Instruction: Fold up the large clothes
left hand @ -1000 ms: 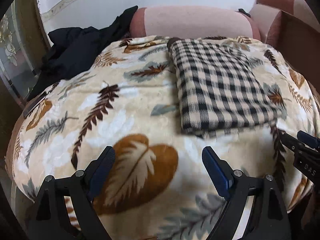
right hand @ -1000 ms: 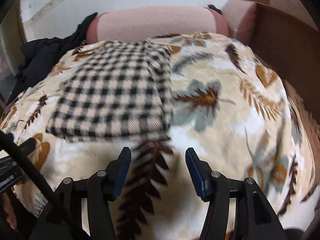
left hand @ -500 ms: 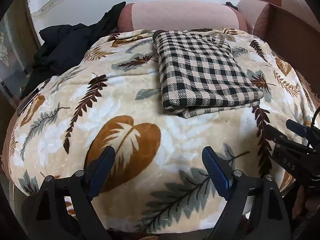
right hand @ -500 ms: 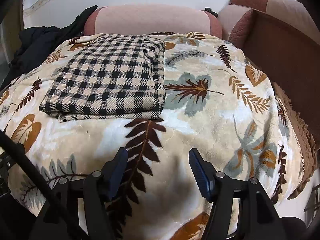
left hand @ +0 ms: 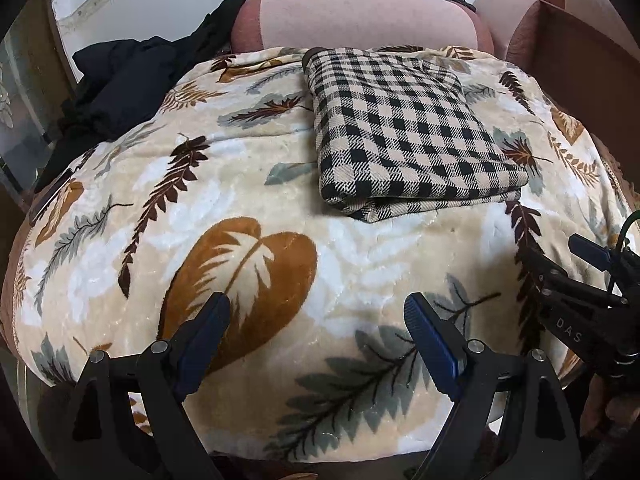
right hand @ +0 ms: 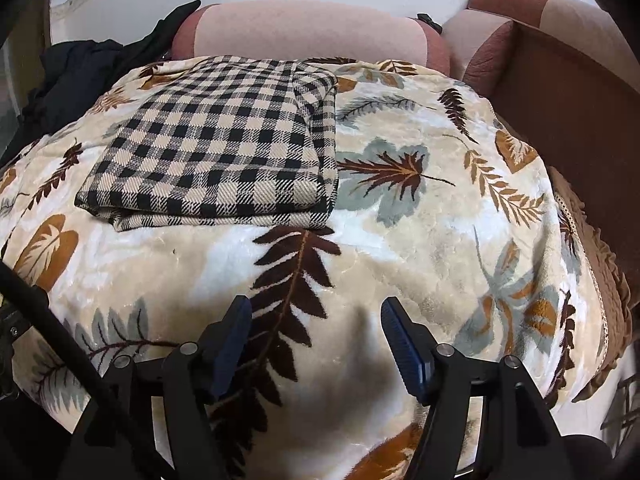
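A black-and-beige checked garment [left hand: 404, 132] [right hand: 224, 144] lies folded into a flat rectangle on the far half of a leaf-patterned blanket [left hand: 248, 208] [right hand: 420, 216]. My left gripper [left hand: 316, 312] hovers open over the blanket's near edge, well short of the garment, nothing between its blue pads. My right gripper [right hand: 316, 316] also hangs over the near edge, below and right of the garment; its jaws are opening with nothing between them. In the left wrist view the right gripper [left hand: 560, 256] shows side-on at the right edge.
A heap of black clothing [left hand: 132, 76] [right hand: 76, 76] lies at the far left of the blanket. A pink bolster [left hand: 360, 20] [right hand: 308, 28] runs along the back by the wall. A brown sofa arm [right hand: 568, 112] rises at the right. A dark cable [right hand: 52, 328] crosses the lower left.
Both views have pulled back from the folded garment, which now sits farther away. The right gripper's jaws have spread wider. The left jaws stayed as wide.
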{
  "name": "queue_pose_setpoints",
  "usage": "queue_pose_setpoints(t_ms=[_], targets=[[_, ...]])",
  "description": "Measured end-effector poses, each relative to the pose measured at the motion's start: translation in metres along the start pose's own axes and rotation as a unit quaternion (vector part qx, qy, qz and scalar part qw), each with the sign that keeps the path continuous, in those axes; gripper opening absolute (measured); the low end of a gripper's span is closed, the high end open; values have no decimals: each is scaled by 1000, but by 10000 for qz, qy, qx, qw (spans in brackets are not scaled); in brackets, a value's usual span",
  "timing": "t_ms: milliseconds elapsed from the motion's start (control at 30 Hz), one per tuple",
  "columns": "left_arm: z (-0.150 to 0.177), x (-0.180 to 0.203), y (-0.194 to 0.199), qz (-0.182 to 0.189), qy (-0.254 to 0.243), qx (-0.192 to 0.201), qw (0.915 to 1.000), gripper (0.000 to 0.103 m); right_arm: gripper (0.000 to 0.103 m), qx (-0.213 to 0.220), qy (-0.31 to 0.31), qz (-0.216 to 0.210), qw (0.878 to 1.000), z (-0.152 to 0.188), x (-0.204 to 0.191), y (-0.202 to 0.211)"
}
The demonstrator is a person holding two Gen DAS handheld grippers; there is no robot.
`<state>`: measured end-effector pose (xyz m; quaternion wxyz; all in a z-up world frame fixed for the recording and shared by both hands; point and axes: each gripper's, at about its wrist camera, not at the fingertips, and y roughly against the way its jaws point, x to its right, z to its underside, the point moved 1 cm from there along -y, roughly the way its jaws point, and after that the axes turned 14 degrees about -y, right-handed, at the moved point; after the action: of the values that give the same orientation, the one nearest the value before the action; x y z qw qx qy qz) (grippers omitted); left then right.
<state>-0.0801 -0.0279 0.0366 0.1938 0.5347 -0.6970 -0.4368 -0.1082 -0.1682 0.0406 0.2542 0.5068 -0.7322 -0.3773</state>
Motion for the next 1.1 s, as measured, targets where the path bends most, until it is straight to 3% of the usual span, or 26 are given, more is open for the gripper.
queue_pose_setpoints(t_ms=[1100], targets=[[8, 0, -10, 107, 8, -163, 9998, 88, 76, -57, 215, 127, 9997, 4, -9, -7]])
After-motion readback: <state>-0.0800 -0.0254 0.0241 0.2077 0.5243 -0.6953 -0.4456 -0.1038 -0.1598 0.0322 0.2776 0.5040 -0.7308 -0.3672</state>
